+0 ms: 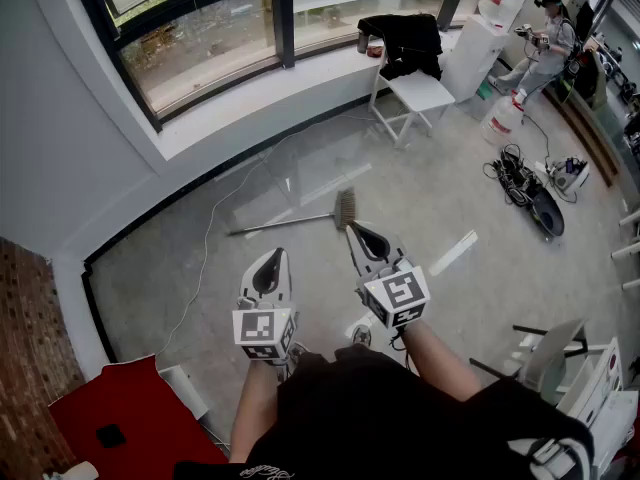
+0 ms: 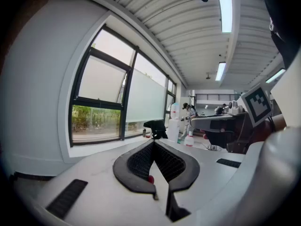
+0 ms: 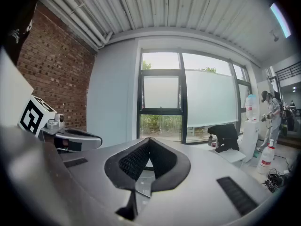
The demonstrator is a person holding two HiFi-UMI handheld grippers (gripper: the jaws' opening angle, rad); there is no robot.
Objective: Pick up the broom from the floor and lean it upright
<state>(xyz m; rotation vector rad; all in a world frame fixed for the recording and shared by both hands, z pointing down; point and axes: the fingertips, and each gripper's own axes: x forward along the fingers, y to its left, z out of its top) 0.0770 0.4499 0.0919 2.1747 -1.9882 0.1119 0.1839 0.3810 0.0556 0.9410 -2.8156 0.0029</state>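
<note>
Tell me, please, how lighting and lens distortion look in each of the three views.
Head view: even daylight, the broom sharp, the window sill bowed. Left gripper view: fisheye, black corners, ceiling light blown out. Right gripper view: same black rim, window washed out.

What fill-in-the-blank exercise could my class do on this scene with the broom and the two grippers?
1. The broom lies flat on the ____.
2. The jaws of the left gripper and of the right gripper are both ____, with nothing between them.
3. A ____ jacket is draped over the white chair by the window.

Missing words: floor; shut; black.
</note>
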